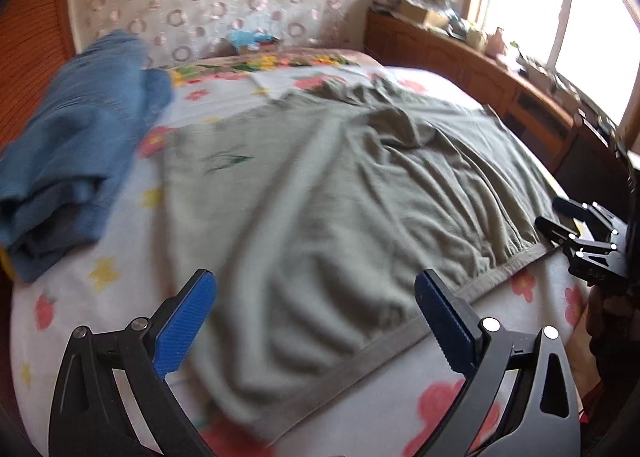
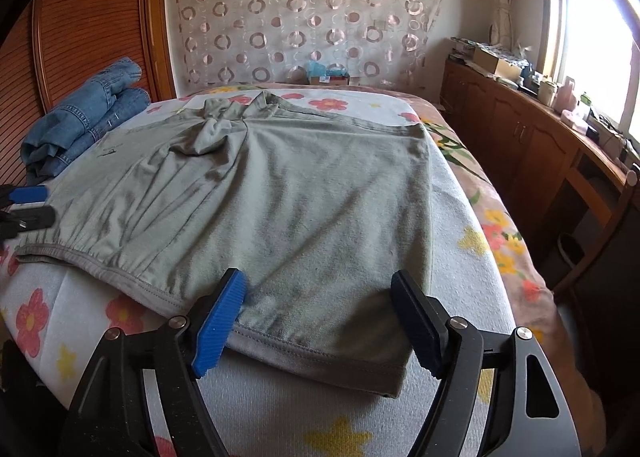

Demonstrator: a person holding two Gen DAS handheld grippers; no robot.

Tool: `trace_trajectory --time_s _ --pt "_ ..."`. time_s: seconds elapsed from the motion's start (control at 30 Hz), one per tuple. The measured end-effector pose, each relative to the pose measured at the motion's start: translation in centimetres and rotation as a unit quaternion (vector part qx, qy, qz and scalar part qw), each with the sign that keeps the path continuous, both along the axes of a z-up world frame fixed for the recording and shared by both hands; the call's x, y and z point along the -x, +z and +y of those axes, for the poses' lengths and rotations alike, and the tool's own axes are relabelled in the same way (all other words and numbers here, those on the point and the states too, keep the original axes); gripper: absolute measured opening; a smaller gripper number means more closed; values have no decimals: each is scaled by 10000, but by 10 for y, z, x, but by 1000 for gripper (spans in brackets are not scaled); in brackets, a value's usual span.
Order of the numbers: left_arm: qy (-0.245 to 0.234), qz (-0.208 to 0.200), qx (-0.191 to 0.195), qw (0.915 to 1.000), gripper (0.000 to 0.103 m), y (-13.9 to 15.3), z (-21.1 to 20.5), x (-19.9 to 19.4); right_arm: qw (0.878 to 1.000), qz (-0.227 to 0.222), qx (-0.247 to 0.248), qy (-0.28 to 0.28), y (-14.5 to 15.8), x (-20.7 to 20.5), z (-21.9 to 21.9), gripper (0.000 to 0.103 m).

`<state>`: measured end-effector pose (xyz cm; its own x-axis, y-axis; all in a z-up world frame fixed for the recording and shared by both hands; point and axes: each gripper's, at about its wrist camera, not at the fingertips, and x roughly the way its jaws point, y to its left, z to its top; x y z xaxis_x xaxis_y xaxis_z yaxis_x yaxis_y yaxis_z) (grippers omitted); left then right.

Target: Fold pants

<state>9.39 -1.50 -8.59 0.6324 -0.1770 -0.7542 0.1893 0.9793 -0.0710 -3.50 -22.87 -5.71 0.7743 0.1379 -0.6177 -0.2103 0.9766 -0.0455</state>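
Note:
Grey-green pants (image 1: 340, 185) (image 2: 280, 193) lie spread flat on the flowered bedsheet (image 2: 280, 409), legs bunched toward the headboard. Their elastic waistband (image 1: 400, 321) (image 2: 312, 353) runs along the near edge. My left gripper (image 1: 314, 281) hovers open above the waistband's left part, nothing pinched between its blue pads. My right gripper (image 2: 318, 281) is open too, its fingers straddling the waistband's right corner without pressing on the cloth. Each gripper shows in the other's view: the right one (image 1: 554, 215) at the far right edge, the left one (image 2: 42, 205) at the far left edge.
A folded pile of blue jeans (image 1: 72, 145) (image 2: 88, 117) rests on the bed's left side beside the pants. A wooden cabinet (image 2: 520, 129) with clutter on top lines the right wall under the window. A slatted wardrobe (image 2: 92, 17) stands left, a chair (image 2: 600, 197) right.

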Motion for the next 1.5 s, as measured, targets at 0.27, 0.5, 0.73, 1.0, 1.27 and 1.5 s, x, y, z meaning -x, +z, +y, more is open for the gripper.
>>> trace_trajectory --time_s 0.27,0.5,0.73,1.0,1.27,1.5 --pt "499 52 130 9987 89 -8 54 24 10000 -81 -6 -53 0 6 -2 77" --pt "480 111 117 9987 67 -16 59 38 9999 -34 53 -103 2 5 -4 80" --pt "206 98 277 9994 47 -16 51 45 10000 -4 50 -84 3 2 -5 81" --pt "171 60 128 9998 39 -16 42 49 10000 1 49 -87 3 1 -5 81" --pt "-68 -14 254 9997 7 -15 37 53 10000 -1 46 -89 3 1 -5 82" --pt "-239 -322 203 9990 4 4 26 51 10000 -29 42 -74 2 2 -5 82"
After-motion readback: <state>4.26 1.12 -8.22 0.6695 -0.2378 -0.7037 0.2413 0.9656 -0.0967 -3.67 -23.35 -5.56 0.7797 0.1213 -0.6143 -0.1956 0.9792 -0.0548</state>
